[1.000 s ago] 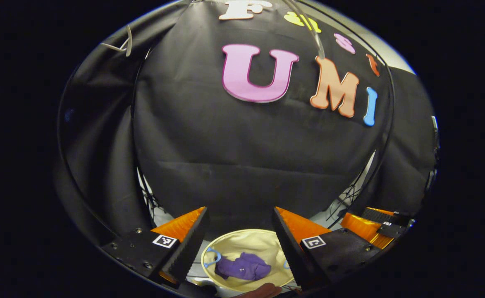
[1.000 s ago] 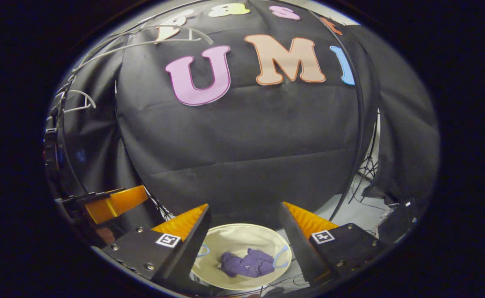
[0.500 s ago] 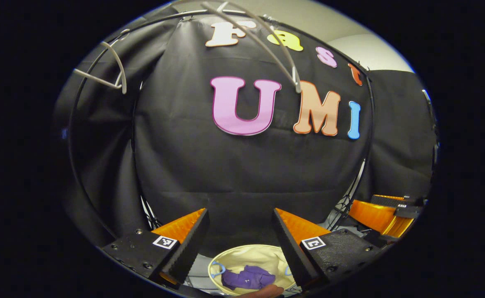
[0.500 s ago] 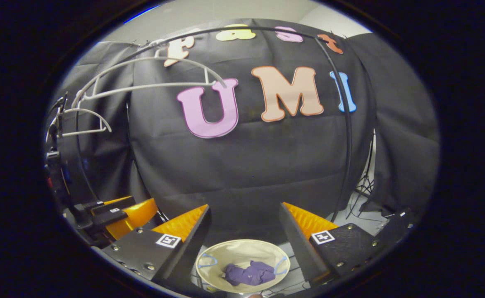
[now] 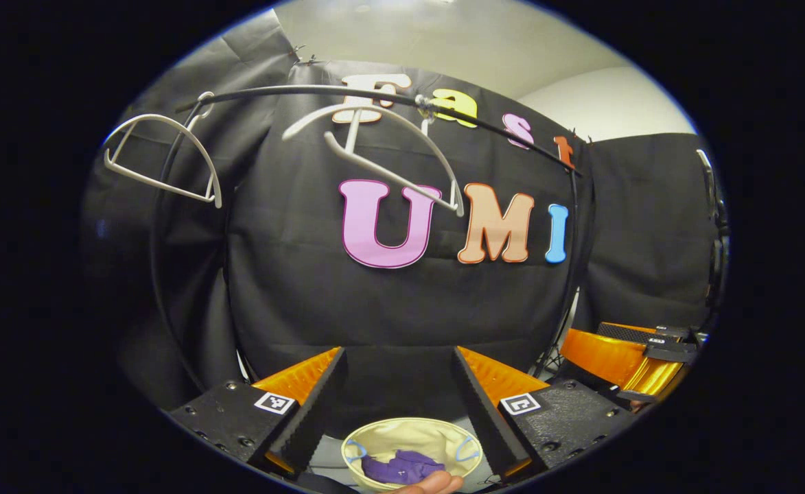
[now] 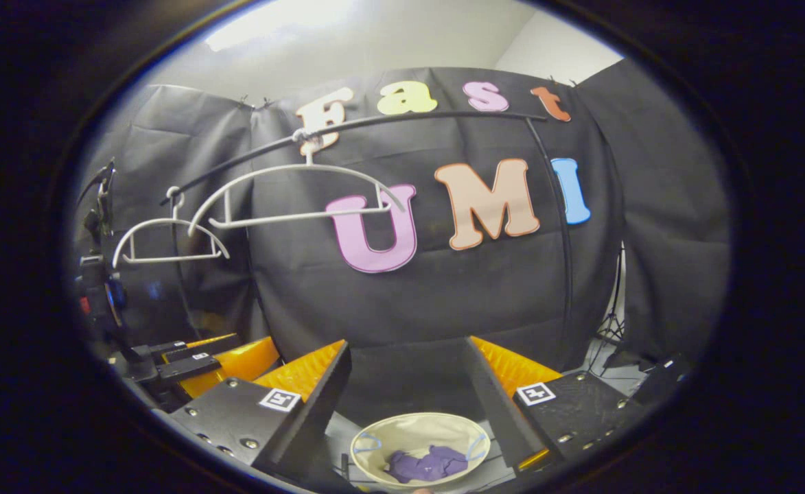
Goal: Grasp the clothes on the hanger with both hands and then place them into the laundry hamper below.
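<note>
The purple clothes lie bunched in the cream laundry hamper on the floor below. My left gripper is open and holds nothing, high above the hamper. My right gripper is open as well, with nothing between its fingers. A bare white hanger hangs on the black rail ahead and above. The right gripper shows at the right of the left gripper view. The left gripper shows at the left of the right gripper view.
A second bare white hanger hangs further left on the rail. Black cloth walls close the booth behind. A fingertip of a hand shows at the bottom edge. Cables and a stand leg lie at the right.
Both grippers have lifted and tilted up from the hamper. The hamper now looks smaller and lower, and the rail and hangers have come fully into view. Both stay open.
</note>
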Available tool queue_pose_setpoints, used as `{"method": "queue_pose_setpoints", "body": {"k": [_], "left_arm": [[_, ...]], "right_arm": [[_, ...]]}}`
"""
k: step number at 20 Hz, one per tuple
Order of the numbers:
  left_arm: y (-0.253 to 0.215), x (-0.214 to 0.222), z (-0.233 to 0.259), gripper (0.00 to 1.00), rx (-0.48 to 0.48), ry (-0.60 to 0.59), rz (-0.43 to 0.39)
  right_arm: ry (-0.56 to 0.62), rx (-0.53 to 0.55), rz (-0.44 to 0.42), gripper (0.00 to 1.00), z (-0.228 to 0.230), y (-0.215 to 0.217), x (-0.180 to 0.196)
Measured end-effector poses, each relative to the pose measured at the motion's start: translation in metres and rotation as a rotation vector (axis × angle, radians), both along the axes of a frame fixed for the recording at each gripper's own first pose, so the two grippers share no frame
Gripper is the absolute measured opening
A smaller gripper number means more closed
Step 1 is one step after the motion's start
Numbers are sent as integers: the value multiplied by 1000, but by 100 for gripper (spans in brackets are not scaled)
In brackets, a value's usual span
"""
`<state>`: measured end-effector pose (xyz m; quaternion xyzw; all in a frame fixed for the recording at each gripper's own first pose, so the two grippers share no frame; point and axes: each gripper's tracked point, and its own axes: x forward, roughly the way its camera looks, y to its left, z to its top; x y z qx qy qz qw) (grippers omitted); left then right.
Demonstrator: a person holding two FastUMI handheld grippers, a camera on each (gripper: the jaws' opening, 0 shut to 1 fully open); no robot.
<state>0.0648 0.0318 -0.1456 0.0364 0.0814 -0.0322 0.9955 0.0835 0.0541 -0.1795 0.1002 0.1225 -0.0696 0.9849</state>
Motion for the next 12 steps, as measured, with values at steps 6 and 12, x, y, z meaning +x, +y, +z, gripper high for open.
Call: {"method": "queue_pose_setpoints", "body": {"k": [6, 12], "left_arm": [[0, -40, 42, 87, 41, -46, 34], [-7, -63, 41, 88, 27, -19, 78]], "right_arm": [[-68, -1, -10, 100, 45, -3, -40], [-72, 30, 47, 99, 55, 10, -72]]}}
